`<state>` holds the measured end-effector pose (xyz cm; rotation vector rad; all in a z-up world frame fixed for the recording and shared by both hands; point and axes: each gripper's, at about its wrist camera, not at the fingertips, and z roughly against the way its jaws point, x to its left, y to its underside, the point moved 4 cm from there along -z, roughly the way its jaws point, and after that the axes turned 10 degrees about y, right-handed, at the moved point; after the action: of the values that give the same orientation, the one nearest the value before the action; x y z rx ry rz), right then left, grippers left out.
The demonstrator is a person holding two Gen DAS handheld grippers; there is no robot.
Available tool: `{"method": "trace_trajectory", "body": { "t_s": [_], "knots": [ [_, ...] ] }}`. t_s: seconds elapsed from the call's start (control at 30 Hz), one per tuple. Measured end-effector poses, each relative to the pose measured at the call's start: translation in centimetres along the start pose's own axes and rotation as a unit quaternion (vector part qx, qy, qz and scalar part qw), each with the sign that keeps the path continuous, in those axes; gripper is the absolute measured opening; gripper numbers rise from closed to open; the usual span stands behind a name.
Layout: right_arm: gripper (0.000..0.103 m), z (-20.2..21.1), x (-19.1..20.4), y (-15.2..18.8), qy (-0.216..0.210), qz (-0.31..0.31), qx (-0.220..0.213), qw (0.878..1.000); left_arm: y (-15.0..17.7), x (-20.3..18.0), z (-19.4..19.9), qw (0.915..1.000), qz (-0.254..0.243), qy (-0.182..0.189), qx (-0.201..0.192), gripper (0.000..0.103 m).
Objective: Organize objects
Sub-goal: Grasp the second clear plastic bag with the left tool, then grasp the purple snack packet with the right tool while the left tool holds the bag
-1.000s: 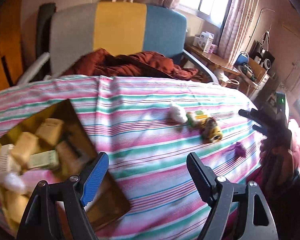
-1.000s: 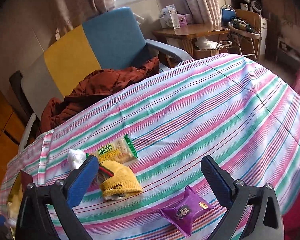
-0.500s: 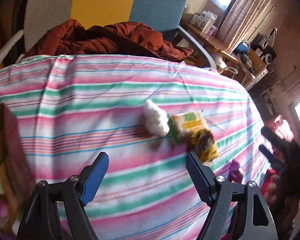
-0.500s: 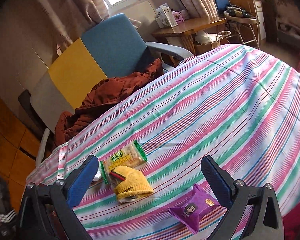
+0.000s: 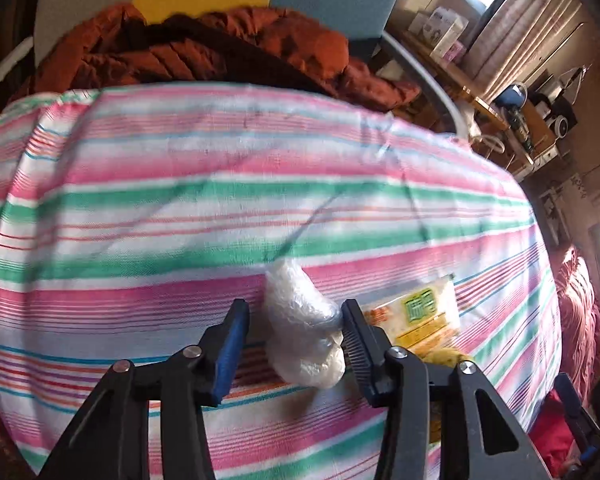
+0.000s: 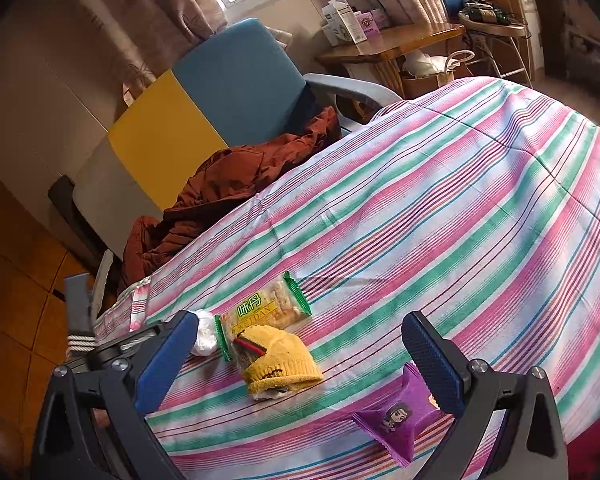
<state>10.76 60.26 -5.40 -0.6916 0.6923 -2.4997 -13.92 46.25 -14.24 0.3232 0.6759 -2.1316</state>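
Left wrist view: left gripper (image 5: 294, 330) fingers, just been closing, are bracketing the white bundle (image 5: 302, 328); three items are waiting beside the wide-open right gripper (image 6: 306, 356).

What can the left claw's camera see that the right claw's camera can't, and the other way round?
Only the left view shows the left claw close up, its jaws just closing around the white wrapped bundle, with a gap on one side.

Only the right view shows the open right claw, the yellow knit hat and the purple snack packet.

Both show the bundle, the green-and-yellow cracker packet, the striped cloth, the rust-red jacket and the chair.
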Motion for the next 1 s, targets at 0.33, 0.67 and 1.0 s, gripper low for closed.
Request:
{"method": "trace_trajectory", "body": {
  "t_s": [0.33,0.67,1.0],
  "knots": [
    [0.103,1.3,-1.3,-1.3,0.024,-0.012,-0.048,0.998,2.8,0.0,1.3,0.9972,-0.069,-0.022,-0.02,0.037],
    [0.103,-1.8,-4.4,-0.8,0.095,-0.047,0.026,0.994,7.9,0.1,3.8,0.9973,-0.066,-0.033,-0.007,0.037],
    [0.102,-3.1,-3.9,1.2,0.123,0.0,0.071,0.99,13.6,-0.5,6.0,0.9931,-0.106,-0.044,-0.024,0.037]
  ]
}}
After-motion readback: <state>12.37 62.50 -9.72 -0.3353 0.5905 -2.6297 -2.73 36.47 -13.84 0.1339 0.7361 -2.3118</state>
